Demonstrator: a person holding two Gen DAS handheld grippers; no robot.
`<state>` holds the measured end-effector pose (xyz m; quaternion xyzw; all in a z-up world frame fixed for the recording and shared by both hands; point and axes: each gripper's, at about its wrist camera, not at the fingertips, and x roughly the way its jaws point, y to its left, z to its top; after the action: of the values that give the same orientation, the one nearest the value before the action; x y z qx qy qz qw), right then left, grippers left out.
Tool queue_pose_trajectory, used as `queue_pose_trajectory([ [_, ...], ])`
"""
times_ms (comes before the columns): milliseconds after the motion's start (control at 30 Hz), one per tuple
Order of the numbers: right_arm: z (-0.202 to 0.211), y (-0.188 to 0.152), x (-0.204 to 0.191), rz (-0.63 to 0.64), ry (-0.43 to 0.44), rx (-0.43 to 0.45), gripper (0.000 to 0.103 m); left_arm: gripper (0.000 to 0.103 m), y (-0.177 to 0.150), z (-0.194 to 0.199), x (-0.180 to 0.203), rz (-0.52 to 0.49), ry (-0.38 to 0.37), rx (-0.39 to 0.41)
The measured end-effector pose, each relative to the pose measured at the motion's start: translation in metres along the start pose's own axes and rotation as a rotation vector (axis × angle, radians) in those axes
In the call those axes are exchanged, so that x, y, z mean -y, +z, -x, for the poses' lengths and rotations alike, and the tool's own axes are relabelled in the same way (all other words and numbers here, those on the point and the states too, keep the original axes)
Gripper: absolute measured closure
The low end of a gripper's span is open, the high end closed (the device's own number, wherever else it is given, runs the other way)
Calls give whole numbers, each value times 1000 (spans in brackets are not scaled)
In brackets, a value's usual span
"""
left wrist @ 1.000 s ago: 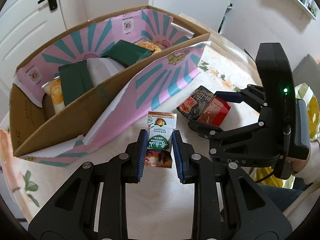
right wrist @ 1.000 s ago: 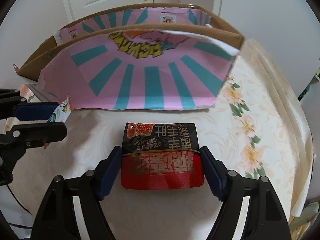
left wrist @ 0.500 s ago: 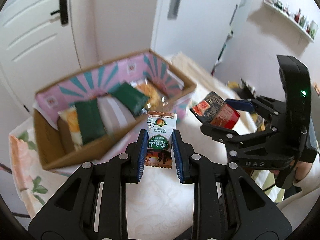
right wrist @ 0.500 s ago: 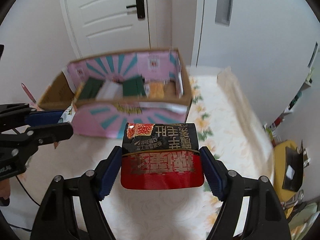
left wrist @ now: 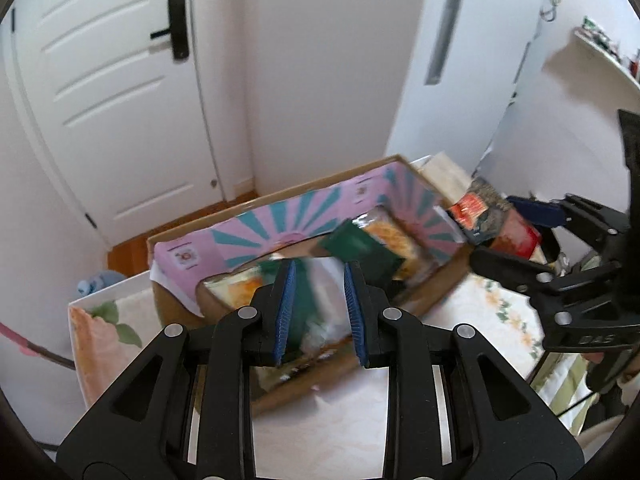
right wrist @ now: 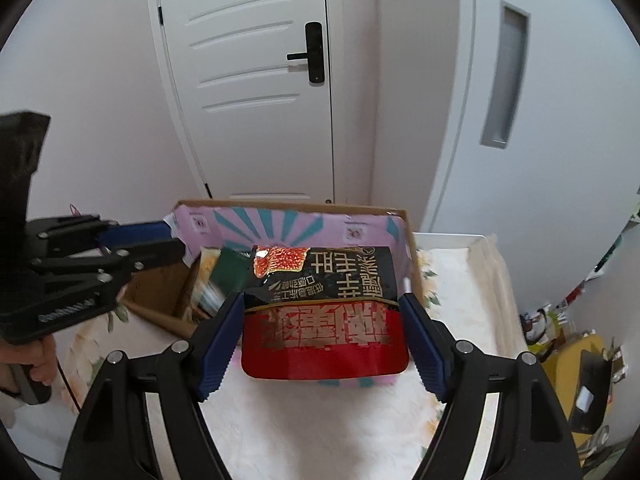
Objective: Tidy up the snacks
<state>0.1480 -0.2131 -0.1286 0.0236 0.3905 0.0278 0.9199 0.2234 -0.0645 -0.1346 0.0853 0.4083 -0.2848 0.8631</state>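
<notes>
Over box (right wrist: 412,248): one red-black packet (right wrist: 324,316), right gripper (right wrist: 324,340).

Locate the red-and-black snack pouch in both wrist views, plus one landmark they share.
Left wrist: red-and-black snack pouch at right of middle, held in the right gripper, just past the box's right end.
Right wrist: it fills the lower centre, between the blue fingers, in front of the box.
Shared landmark: pink-and-teal cardboard box.
</notes>
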Motion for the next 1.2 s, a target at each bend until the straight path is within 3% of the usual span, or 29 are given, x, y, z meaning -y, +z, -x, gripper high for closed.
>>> queue_pose_trajectory([
  [133, -21, 11, -1, -23, 11, -21, 30, 80, 2, -22, -21, 31, 7, -47],
  [400, -40, 17, 3, -39, 32, -66, 30, 80, -7, -17, -35, 69, 52, -46],
  [633, -69, 32, 7, -87, 70, -142, 29, 78, -14, -27, -45, 115, 87, -121],
  [700, -81, 36, 8, -106, 84, -176, 29, 59, -17, -28, -49, 131, 80, -130],
  [733, -87, 37, 8, -112, 91, -189, 29, 24, -19, -28, -50, 140, 76, -127],
  [767, -93, 38, 8, -119, 98, -203, 29, 0, -20, -27, -51, 146, 76, -120],
  [900, -123, 40, 8, -161, 125, -240, 28, 1, -23, -22, -55, 167, 82, -95],
  [1000, -133, 40, 8, -177, 118, -241, 17, 1, -26, -20, -57, 184, 92, -98],
  [1200, -116, 33, 11, -180, 135, -222, 15, 1, -31, -7, -52, 205, 124, -82],
])
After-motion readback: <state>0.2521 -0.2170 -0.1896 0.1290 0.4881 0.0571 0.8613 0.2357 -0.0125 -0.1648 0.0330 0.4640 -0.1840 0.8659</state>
